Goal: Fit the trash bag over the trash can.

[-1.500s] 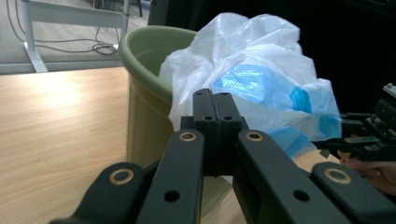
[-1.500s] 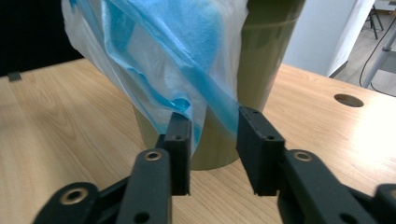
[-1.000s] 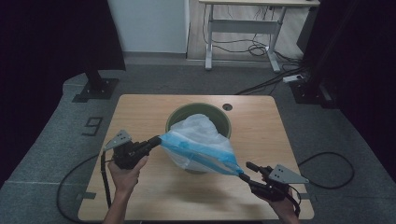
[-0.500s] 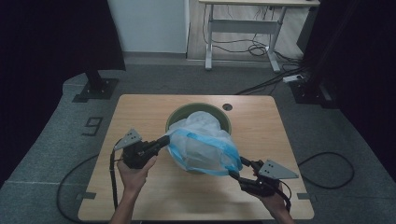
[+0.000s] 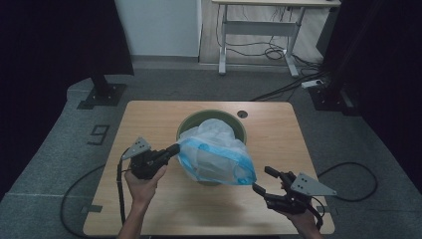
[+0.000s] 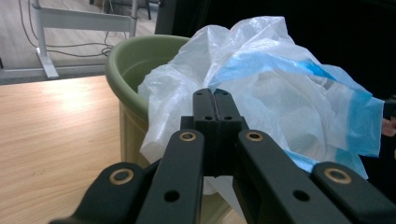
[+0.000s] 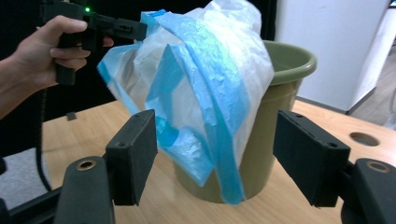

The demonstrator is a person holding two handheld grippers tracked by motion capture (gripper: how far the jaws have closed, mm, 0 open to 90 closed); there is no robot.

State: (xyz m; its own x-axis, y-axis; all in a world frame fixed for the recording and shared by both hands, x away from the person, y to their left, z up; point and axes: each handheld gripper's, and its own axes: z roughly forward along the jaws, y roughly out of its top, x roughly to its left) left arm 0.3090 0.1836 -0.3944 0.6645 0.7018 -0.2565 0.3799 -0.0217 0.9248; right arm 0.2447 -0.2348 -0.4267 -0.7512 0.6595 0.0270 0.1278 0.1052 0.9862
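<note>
Your left gripper point(image 5: 171, 149) sits at the left of centre in the high view, its jaws pressed tight together on the edge of the plastic bag point(image 5: 216, 157). In the left gripper view the two black jaws meet flat at the middle of the frame, with thin film pinched between them.

Your right gripper point(image 5: 263, 182) is low at the right of the high view, just off the bag's lower right corner. Its jaws have just been opening and now stand wide. In the right gripper view the two square, matt black pads point(image 7: 135, 151) sit at the lower left and lower right, and the hanging bag shows in the gap beyond them, with neither pad touching it.

The bag is thin, crinkled, half-clear white film with a glossy blue band along its edge. It drapes in loose folds over the near rim of the bucket point(image 5: 234, 122) and spills down its front side. The bucket is a round, smooth, olive-green plastic tub with a rolled lip, standing at the centre of the table point(image 5: 149, 117). The table is pale wood grain with rounded corners and a small round hole point(image 5: 242, 114) near its far edge.

A grey "9" point(image 5: 99, 133) is marked on the floor, left of the table.
</note>
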